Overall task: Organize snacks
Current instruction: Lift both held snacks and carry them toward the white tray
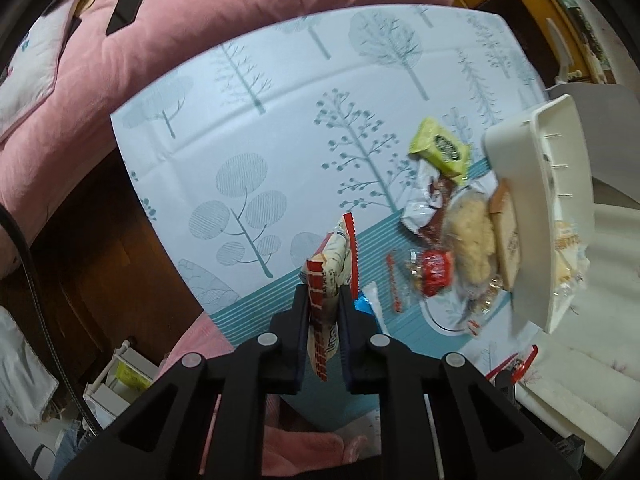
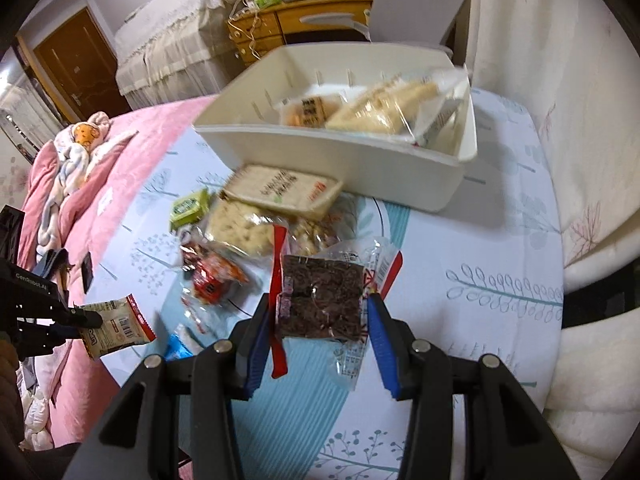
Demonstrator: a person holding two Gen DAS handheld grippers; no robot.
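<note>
My left gripper (image 1: 323,300) is shut on a cream and red snack packet (image 1: 330,272), held upright above the table's near edge; it also shows in the right wrist view (image 2: 114,326). My right gripper (image 2: 320,304) is shut on a clear packet of dark brown snack (image 2: 320,296) with red ends, held above the table. A white plastic bin (image 2: 332,156) stands at the far side with several packets (image 2: 376,108) inside; it also shows in the left wrist view (image 1: 536,184). A pile of snacks (image 2: 256,220) lies in front of the bin.
The table has a light cloth with tree prints (image 1: 280,128). A pink quilt (image 1: 200,12) lies beyond it, with a dark phone (image 1: 127,8) on it. A green packet (image 1: 440,150) and a blue packet (image 2: 178,346) lie at the pile's edges. White cushions (image 2: 560,80) stand right.
</note>
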